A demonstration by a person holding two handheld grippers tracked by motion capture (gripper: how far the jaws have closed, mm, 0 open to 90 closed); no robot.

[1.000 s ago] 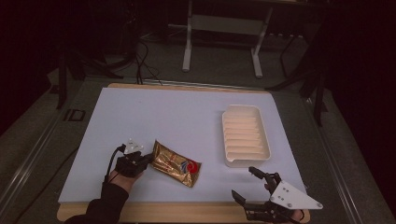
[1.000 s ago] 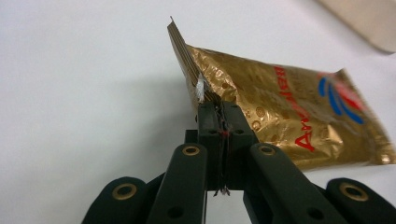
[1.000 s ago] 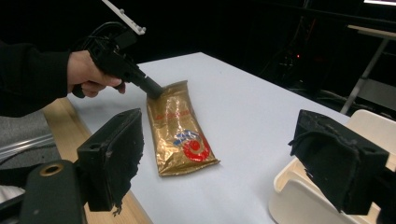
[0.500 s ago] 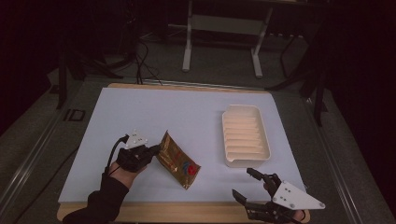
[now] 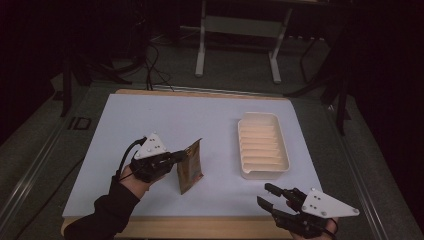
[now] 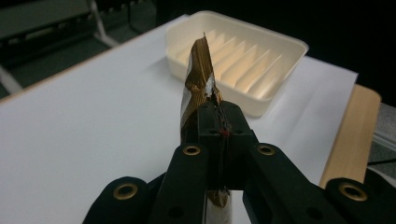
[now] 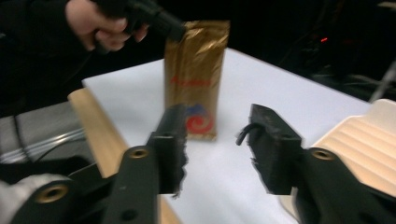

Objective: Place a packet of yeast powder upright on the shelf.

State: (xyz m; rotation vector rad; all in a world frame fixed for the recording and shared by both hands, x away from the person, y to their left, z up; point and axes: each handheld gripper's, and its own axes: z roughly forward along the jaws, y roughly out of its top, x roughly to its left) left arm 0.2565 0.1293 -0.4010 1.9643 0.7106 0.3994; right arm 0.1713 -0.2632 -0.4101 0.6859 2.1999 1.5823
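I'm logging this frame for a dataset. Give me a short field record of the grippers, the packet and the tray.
left gripper: shut on the gold packet's top edge
gold packet: hanging upright, bottom edge at the white mat
right gripper: open, holding nothing, near the table's front edge
cream tray: ribbed, empty, on the mat right of the packet
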